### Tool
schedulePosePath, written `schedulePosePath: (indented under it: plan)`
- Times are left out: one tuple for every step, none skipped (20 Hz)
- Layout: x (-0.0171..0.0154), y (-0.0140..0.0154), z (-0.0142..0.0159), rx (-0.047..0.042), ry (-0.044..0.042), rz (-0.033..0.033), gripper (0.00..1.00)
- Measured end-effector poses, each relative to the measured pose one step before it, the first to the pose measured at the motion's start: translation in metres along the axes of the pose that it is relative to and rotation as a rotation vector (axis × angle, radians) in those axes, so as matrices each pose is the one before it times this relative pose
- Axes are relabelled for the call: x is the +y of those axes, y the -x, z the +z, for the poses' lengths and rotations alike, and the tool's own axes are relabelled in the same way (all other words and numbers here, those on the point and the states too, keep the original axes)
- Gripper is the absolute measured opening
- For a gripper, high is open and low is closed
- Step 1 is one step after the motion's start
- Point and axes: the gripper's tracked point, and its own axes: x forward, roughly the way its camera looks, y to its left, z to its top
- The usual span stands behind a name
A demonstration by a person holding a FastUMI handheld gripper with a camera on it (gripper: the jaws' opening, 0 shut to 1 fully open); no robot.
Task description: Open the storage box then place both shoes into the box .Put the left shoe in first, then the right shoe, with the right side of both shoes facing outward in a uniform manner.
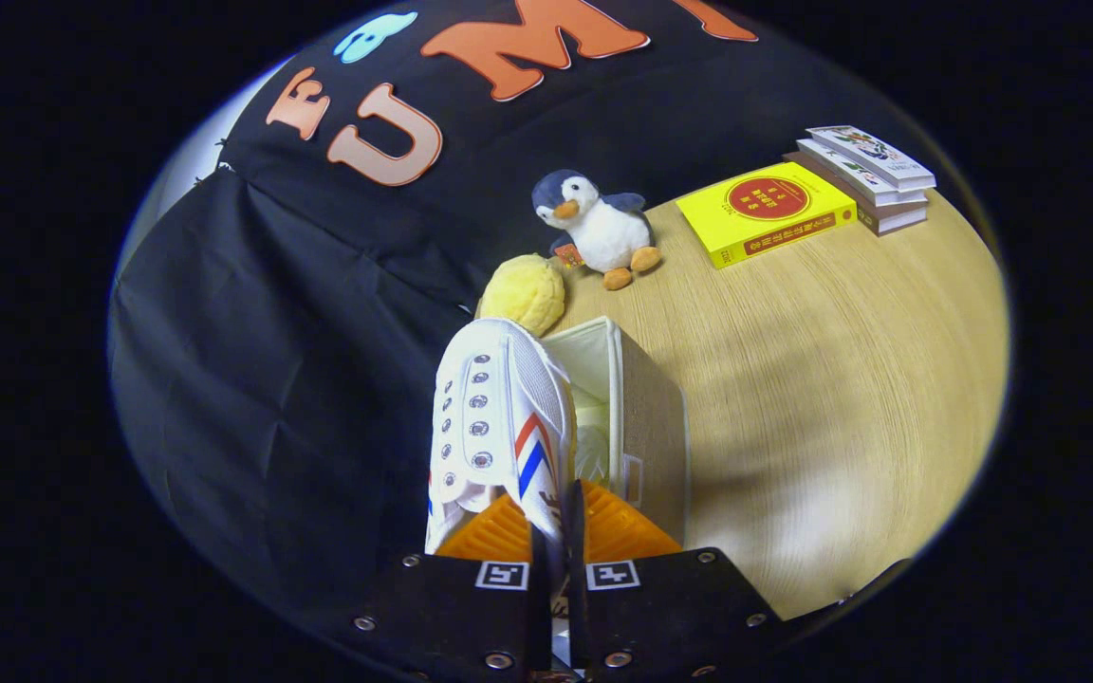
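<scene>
The gripper (554, 517) has its two fingers (497, 531) pinched close together on the side wall of a white shoe (499, 417), so the jaws are clenched, grasping the shoe by a thin edge of its upper near the heel. The shoe runs from the fingers toward 12 o'clock, toe end farthest out, eyelets showing on its 9 o'clock half and a red and blue stripe mark on the 3 o'clock half, close to the fingertips. The shoe hangs above the open storage box (646, 417), a cream fabric box sitting on the wooden table (841, 379); the box lies just at 1 to 2 o'clock of the shoe, its open mouth partly covered by the shoe, pale lining and some crumpled white material visible inside. Cannot tell whether the shoe touches the box rim. Beyond the shoe's toe at 12 o'clock sits a yellow fuzzy ball (524, 292), just beside the box's far corner. Farther out at about 1 o'clock stands a plush penguin (599, 228), near the ball. At 2 o'clock, well apart from the box, a yellow book (765, 211) lies flat, and just beside it a stack of books (864, 175). Black cloth fills the 9 o'clock side.
</scene>
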Motion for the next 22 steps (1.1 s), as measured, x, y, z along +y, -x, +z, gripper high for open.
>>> schedulePosePath:
  plan:
    - [0.00009, -0.00487, -0.00392, 0.00807, -0.01719, -0.01666, 0.09]
    - [-0.00016, -0.00408, -0.00388, 0.01374, -0.00815, -0.01897, 0.10]
    - [-0.00091, -0.00367, -0.00327, 0.01425, 0.00322, -0.01014, 0.15]
    - [0.00469, -0.00217, -0.00089, -0.00317, 0.00051, 0.01533, 0.19]
    - [0.00501, -0.00012, 0.00140, -0.01054, 0.00125, 0.01263, 0.33]
    - [0.00306, 0.00108, 0.00051, -0.00509, 0.01780, 0.00803, 0.44]
    - [0.00315, 0.00120, -0.00306, 0.00237, 0.02215, 0.00936, 0.55]
    - [0.00156, 0.00228, 0.00023, -0.00279, 0.02377, 0.01219, 0.58]
    - [0.00396, 0.00262, -0.00022, -0.00394, 0.00728, 0.02652, 0.60]
    - [0.00536, 0.00477, 0.00452, -0.01805, 0.00195, 0.02893, 0.63]
    - [0.00352, 0.00667, 0.00744, -0.02017, 0.00662, 0.02383, 0.65]
    - [0.00082, 0.00670, 0.00800, -0.01835, 0.01775, 0.01195, 0.67]
    - [-0.00173, 0.00974, 0.00876, -0.02476, 0.02651, 0.00337, 0.73]
    - [-0.00263, 0.00970, 0.01290, -0.03466, 0.03185, -0.00049, 0.76]
    - [-0.00287, 0.00989, 0.01481, -0.04376, 0.03536, -0.00132, 0.79]
    - [-0.00296, 0.00953, 0.01560, -0.04356, 0.03299, 0.00061, 0.80]
    - [-0.00350, 0.00997, 0.01441, -0.04568, 0.03165, -0.00273, 0.83]
    - [-0.00524, 0.01009, 0.01541, -0.04356, 0.03227, -0.00585, 0.85]
    - [-0.00592, 0.00933, 0.01526, -0.04508, 0.03440, -0.00919, 0.88]
    - [-0.00838, 0.00946, 0.01624, -0.04524, 0.03641, -0.01470, 0.89]
    - [-0.00808, 0.00812, 0.01522, -0.04838, 0.03207, -0.01767, 0.91]
    - [-0.00999, 0.00721, 0.01468, -0.04006, 0.01896, -0.02366, 0.92]
